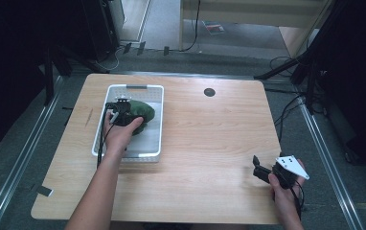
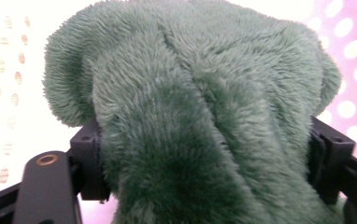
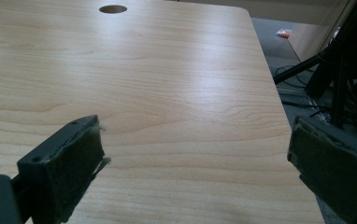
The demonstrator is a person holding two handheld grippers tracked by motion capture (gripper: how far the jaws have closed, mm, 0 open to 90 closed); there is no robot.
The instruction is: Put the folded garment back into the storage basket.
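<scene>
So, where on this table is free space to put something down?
Bare wood lies between the white tray and the right gripper, up to the round hole. The tray's far half is crowded: green plush cloth and left gripper.

A pale wooden desk with rounded corners carries everything here, and it stands on a grey floor. A white perforated tray lies flat on the desk and serves as the landmark: it sits in the left half, its far end near the back edge. Inside the tray rests a green plush cloth, bunched toward the tray's far end. To the right of the tray, near the back edge, the desk has a small round dark hole. Well to the right of the tray and nearer the front edge, the bare wood shows a soft sheen of light.
</scene>
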